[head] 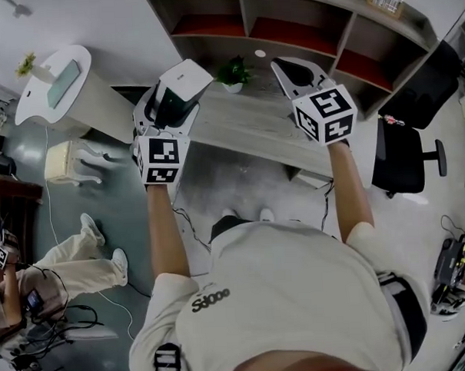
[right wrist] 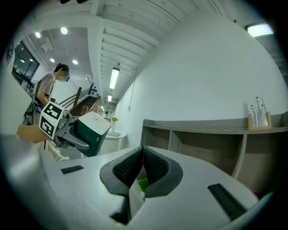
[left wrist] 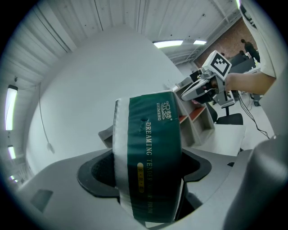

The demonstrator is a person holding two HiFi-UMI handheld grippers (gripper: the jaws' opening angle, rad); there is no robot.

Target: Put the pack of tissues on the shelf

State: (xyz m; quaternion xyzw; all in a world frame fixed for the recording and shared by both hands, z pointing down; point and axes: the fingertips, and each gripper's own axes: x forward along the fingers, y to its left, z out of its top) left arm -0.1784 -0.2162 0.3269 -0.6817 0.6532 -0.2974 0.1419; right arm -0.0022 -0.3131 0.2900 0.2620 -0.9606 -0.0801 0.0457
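Left gripper (head: 170,105), centre-left of the head view: clamps the green-and-white pack of tissues (left wrist: 150,161) between both jaws, at the grey desk's (head: 253,122) left end. Right gripper (right wrist: 141,167), right of centre: jaws pressed together on nothing, above the desk near a small potted plant (head: 233,72). Beyond both, along the frame's top, the shelf (head: 243,11) with open compartments.

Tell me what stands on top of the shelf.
A small wooden holder with thin stems stands near the right end of the shelf top. Elsewhere that top shows mostly edge-on, so anything flat lying there cannot be seen.
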